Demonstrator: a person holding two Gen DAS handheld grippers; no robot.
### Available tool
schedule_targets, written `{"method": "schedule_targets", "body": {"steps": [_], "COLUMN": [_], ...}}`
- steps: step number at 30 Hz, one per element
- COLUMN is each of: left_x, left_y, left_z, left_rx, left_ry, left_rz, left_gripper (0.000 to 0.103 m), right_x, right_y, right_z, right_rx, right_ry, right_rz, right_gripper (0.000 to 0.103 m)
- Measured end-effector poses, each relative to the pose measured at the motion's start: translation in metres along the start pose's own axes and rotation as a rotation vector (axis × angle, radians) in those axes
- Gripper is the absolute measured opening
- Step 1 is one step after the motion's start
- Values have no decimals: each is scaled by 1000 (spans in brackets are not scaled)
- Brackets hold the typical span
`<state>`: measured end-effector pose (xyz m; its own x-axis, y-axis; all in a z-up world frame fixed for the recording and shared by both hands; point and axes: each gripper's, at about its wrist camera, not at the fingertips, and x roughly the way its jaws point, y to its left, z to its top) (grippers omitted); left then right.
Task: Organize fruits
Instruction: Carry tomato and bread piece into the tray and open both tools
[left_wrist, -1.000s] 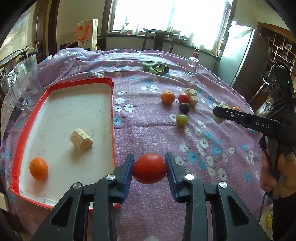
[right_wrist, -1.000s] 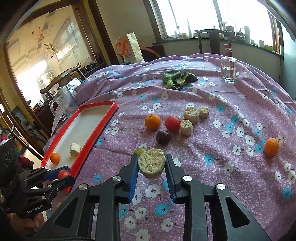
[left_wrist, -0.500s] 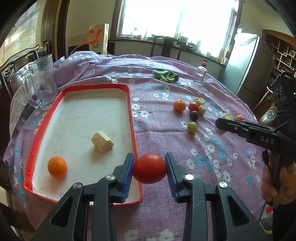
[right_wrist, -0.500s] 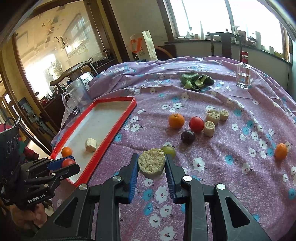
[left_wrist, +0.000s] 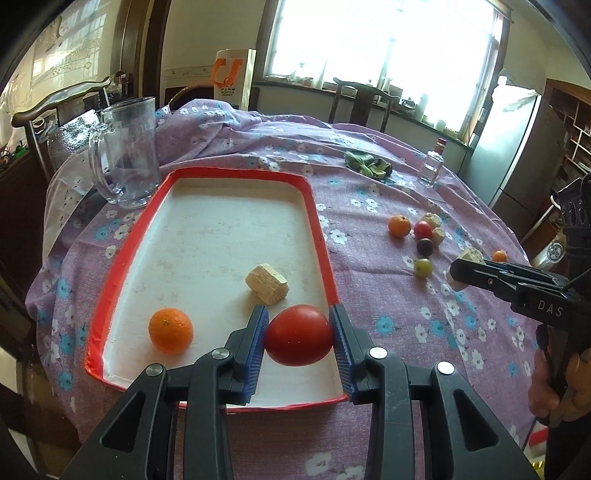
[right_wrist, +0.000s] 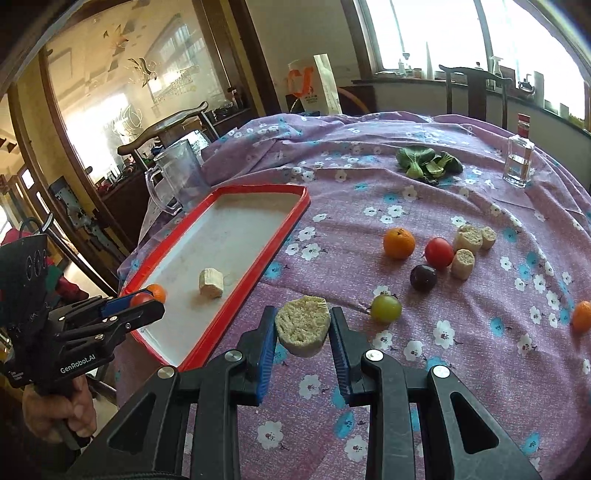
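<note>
My left gripper (left_wrist: 298, 334) is shut on a red tomato (left_wrist: 298, 335), held above the near end of the red-rimmed white tray (left_wrist: 207, 236). In the tray lie an orange (left_wrist: 171, 331) and a beige corn-cob chunk (left_wrist: 266, 284). My right gripper (right_wrist: 303, 330) is shut on another beige cob chunk (right_wrist: 303, 330), held over the purple cloth just right of the tray (right_wrist: 288, 221). Loose on the cloth are an orange (right_wrist: 399, 242), a red tomato (right_wrist: 438, 253), a dark plum (right_wrist: 423, 277), a green fruit (right_wrist: 386, 308) and cob pieces (right_wrist: 467, 238).
A clear glass mug (left_wrist: 127, 151) stands at the tray's far left corner. Leafy greens (right_wrist: 428, 164) and a small glass bottle (right_wrist: 519, 162) sit at the back. Another orange (right_wrist: 582, 315) lies near the right edge. Chairs surround the table.
Both grippers have swung left toward the tray, each still holding its item. The tomato now hangs over the tray's near end instead of over the cloth beside it.
</note>
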<state>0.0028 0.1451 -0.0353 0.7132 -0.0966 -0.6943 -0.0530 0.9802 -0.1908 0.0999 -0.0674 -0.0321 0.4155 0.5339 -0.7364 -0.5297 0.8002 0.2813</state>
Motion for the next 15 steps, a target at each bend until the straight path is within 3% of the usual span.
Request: {"method": "schedule_targets", "body": {"steps": [15], "left_x": [-6], "left_y": [45], "left_z": [13], "left_rx": [-49], "left_ry": [-24], "left_rz": [67], "left_gripper": [34], "right_x": [45], "right_y": [56], "right_z": [24], "right_rx": [-87], "right_ry": [49], "right_rz": [90], "right_gripper": [28]}}
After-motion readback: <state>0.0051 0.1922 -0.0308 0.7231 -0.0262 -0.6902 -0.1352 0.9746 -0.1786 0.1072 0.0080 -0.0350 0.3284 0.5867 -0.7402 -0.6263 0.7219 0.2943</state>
